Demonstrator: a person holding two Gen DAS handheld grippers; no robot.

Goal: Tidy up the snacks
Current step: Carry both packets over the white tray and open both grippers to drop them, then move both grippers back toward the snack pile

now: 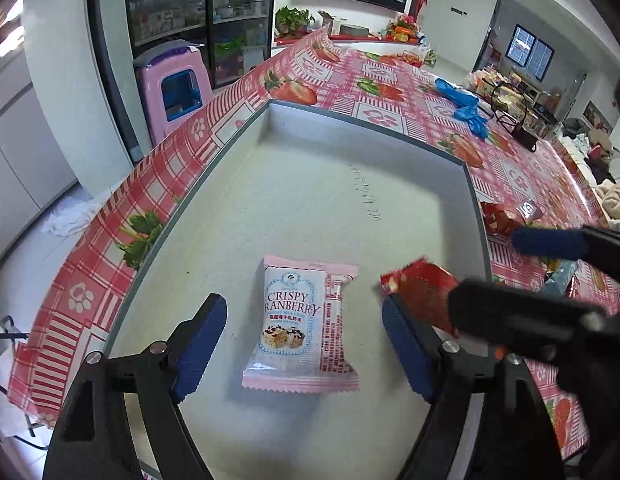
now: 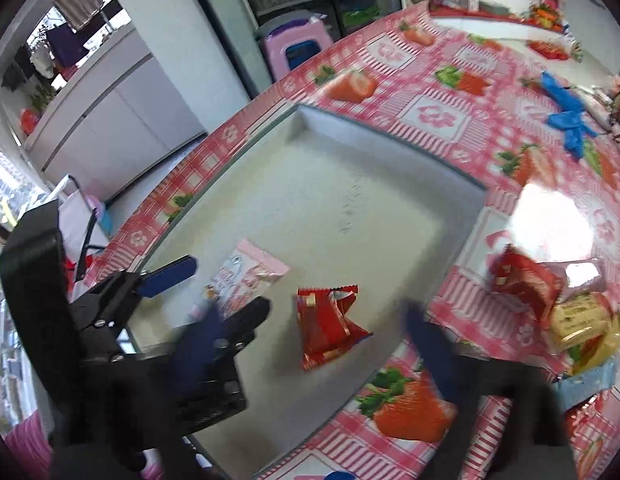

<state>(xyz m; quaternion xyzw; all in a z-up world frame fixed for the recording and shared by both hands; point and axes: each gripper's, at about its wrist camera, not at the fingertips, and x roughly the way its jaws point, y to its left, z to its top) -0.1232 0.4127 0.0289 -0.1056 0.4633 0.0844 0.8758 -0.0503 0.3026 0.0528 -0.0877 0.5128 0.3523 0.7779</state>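
Crispy cranberry packet (image 1: 301, 322) lay flat inside the shallow tray (image 1: 476, 200), between the wide-open left tongs (image 1: 303, 338), a red snack packet (image 1: 420, 294) at its 3 o'clock; light, crinkly, likely slippery, best pinched across its padded middle.

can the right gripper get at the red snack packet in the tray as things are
Probably yes. The red packet lies flat in the tray, just ahead of the right gripper, whose jaws stand open with nothing in them. The left gripper hangs over the pink packet beside it, not across the way.
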